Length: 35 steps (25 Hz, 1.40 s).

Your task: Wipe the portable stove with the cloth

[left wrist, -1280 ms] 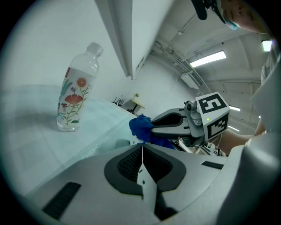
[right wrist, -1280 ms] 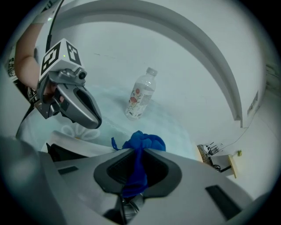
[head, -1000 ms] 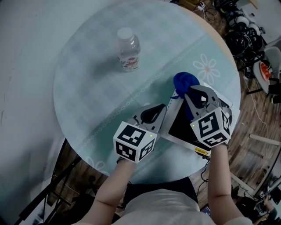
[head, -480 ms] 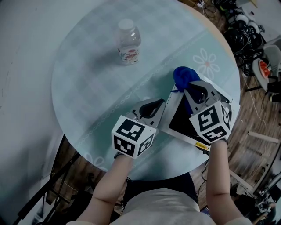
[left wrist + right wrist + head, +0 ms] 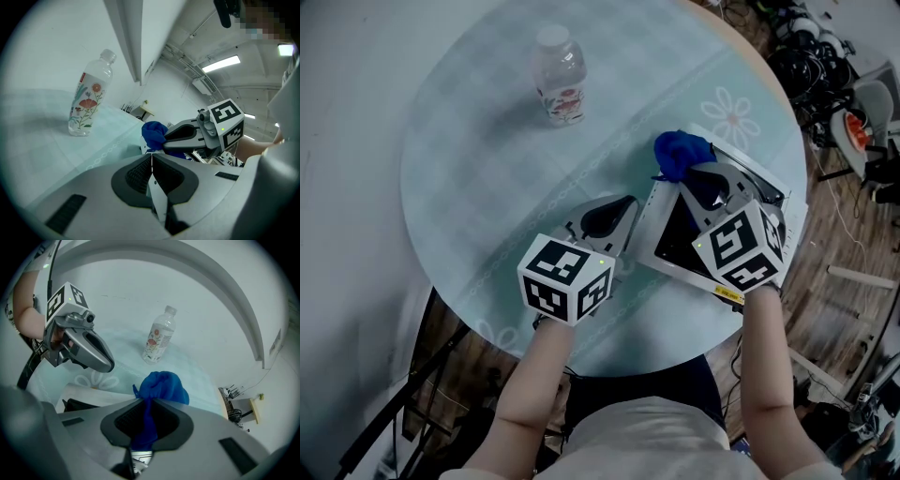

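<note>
1. The right gripper has its jaws clamped on the blue cloth, which bunches out past the tips.
2. The cloth sits at the far left corner of the stove, which lies at the table's near right edge.
3. The left gripper has its jaws pressed together on nothing, just beside the stove's left edge.
4. A bottle stands upright, well apart.

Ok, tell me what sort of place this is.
Probably a lab or workshop set up for recording, not a home kitchen. Tangled cables and gear lie on the wooden floor beside the round table, and the left gripper view shows strip lights and exposed conduit overhead.
</note>
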Available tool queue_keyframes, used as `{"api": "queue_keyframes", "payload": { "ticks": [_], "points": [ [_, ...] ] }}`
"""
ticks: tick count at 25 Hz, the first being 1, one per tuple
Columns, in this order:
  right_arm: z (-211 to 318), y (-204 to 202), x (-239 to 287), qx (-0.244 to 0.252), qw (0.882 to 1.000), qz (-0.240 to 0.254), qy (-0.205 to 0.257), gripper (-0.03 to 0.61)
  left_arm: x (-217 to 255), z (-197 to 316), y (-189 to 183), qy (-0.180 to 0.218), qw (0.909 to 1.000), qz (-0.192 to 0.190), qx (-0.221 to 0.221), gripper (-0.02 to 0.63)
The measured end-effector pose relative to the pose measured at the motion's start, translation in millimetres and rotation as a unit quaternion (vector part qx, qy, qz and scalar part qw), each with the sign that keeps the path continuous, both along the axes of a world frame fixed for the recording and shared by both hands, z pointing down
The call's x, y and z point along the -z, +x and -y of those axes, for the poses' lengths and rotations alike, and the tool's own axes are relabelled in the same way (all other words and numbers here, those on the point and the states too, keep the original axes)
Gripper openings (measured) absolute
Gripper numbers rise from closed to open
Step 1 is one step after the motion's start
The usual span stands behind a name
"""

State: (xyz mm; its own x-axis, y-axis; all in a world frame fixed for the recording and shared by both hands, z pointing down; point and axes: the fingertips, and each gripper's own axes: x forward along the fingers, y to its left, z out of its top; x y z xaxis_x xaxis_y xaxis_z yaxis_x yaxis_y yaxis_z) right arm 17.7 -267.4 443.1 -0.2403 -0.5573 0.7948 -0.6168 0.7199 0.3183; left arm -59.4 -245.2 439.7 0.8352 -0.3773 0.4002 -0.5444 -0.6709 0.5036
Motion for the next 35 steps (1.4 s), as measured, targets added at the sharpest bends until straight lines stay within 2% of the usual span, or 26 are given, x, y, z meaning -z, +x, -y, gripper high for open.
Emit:
{"api": "queue_keyframes", "payload": {
  "ticks": [11,19,31,35],
  "points": [
    [-16,-16,-3,0.017,1.000,0.006,-0.013,0.061,5,-17,-7,0.003,0.9998,-0.006,0.017,0.023],
    [-23,-25,-4,0.030,0.999,0.008,-0.020,0.060,-4,-29,-11,0.005,0.9996,0.016,0.022,0.023],
    [-47,-64,-12,0.102,0.993,-0.016,-0.050,0.057,0,-40,-17,0.005,0.9996,0.011,0.026,0.023],
    [-54,-70,-14,0.108,0.992,-0.019,-0.066,0.057,-1,-46,-20,0.003,0.9995,0.015,0.028,0.023]
  ]
}}
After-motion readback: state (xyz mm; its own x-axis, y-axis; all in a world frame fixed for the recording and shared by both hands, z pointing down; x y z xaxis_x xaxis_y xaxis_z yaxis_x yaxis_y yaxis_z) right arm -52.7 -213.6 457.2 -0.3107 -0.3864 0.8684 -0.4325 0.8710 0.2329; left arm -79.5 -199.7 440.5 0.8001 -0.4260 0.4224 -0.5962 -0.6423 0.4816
